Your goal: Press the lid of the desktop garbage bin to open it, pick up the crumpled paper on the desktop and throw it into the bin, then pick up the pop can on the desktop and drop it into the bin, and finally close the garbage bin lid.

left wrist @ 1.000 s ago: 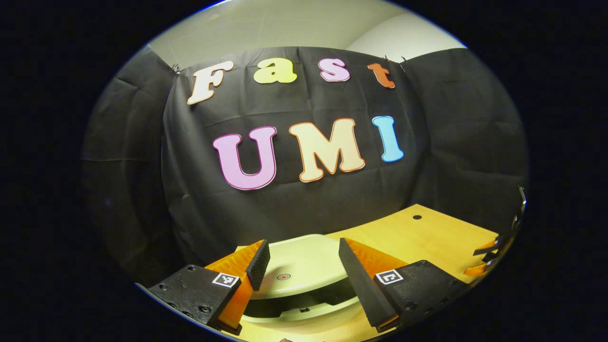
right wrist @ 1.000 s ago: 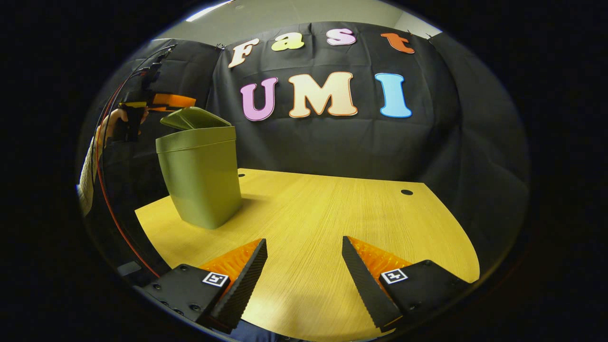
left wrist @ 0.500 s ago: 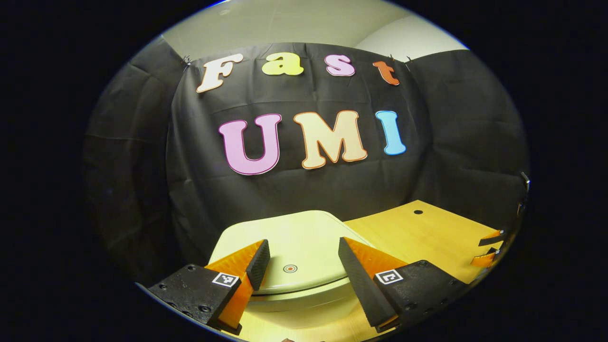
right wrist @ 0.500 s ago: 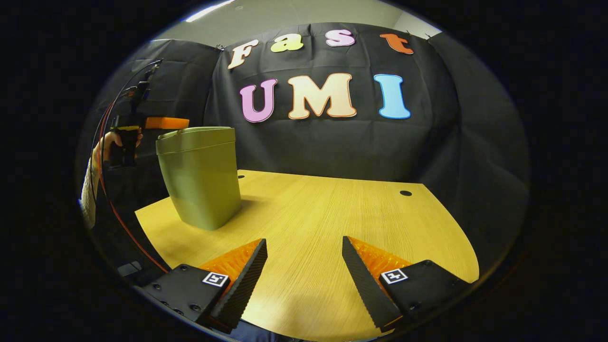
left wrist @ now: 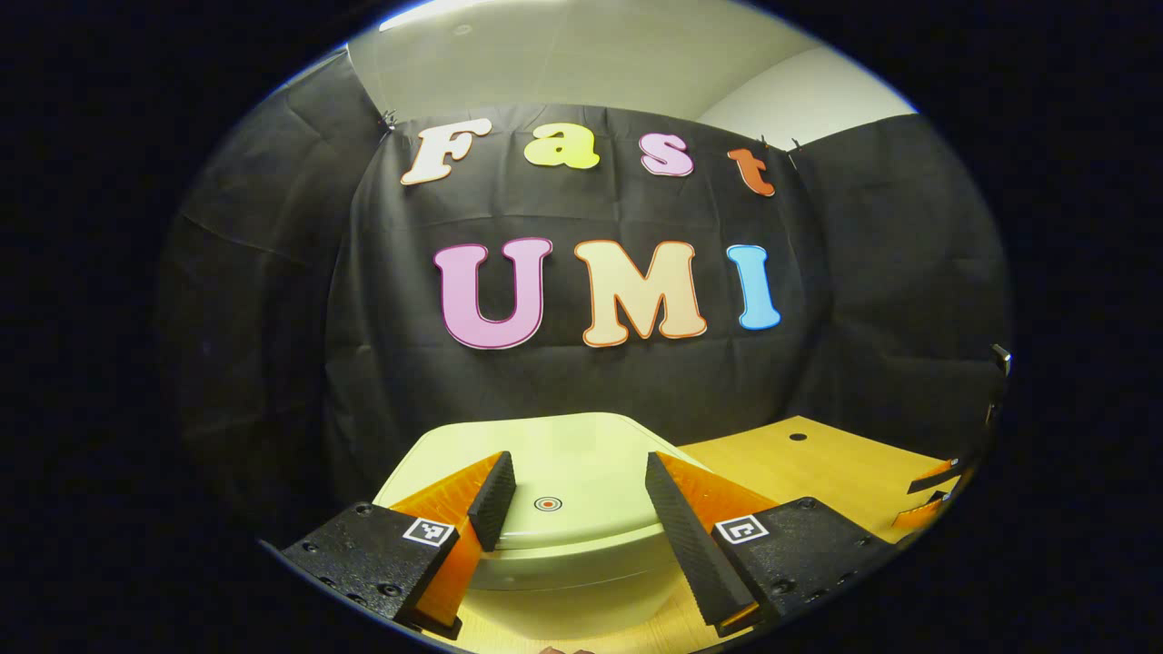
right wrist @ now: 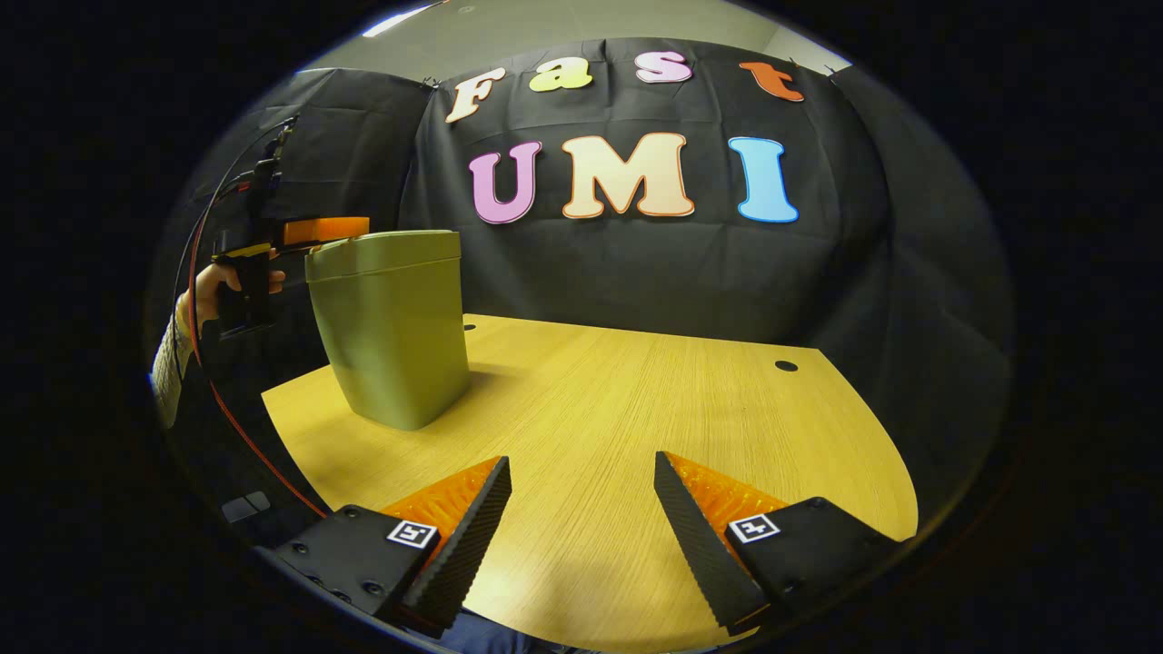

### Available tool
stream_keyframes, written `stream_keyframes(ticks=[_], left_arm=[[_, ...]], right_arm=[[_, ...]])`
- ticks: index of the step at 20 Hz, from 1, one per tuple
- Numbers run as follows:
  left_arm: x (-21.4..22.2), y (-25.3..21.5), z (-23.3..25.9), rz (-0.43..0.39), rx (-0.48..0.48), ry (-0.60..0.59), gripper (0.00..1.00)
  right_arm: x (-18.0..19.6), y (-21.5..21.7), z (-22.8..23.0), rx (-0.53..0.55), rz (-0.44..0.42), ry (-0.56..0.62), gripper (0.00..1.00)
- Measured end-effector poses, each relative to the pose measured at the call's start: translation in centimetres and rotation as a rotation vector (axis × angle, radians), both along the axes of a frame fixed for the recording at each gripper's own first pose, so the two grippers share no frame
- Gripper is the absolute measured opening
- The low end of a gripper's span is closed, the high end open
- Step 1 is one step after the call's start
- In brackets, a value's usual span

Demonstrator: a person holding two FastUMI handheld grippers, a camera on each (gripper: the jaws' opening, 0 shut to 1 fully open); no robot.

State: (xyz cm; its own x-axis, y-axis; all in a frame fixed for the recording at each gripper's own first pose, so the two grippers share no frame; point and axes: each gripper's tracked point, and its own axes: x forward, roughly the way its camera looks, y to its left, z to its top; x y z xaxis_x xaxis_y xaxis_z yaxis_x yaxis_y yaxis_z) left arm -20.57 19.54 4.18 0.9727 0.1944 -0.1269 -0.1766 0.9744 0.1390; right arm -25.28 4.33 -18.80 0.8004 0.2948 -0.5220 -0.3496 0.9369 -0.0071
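Bin (right wrist: 391, 331) on desk, lid (left wrist: 554, 481) down

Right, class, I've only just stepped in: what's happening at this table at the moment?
A person holds a claw in each hand. The left claw hangs open just above the green bin, whose lid lies shut. From the right gripper view, that claw sits at the bin's top edge with the person's hand behind it. The right claw is open over the bare wooden table, holding nothing.
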Motion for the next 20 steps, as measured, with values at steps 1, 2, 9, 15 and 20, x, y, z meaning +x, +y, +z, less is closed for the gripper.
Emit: stream_keyframes(ticks=[1,2,9,15,20], left_arm=[[0.0,0.0,-0.1,0.005,0.001,-0.006,0.88],[-0.1,0.0,-0.3,0.006,0.010,-0.008,0.88],[-0.2,-0.2,-0.1,0.000,0.006,-0.070,0.91],[-0.1,-0.3,0.3,-0.007,0.030,-0.078,0.92],[0.1,-1.3,2.3,-0.016,0.093,-0.096,0.95]], right_arm=[[0.0,0.1,-0.1,-0.002,0.002,0.004,1.00],[0.0,0.1,-0.2,-0.006,0.003,0.006,1.00],[0.1,-0.1,-0.7,-0.011,0.003,0.020,1.00],[0.0,0.1,-0.4,-0.006,0.005,0.013,1.00],[0.3,0.1,-0.4,-0.008,-0.003,0.010,1.00]])
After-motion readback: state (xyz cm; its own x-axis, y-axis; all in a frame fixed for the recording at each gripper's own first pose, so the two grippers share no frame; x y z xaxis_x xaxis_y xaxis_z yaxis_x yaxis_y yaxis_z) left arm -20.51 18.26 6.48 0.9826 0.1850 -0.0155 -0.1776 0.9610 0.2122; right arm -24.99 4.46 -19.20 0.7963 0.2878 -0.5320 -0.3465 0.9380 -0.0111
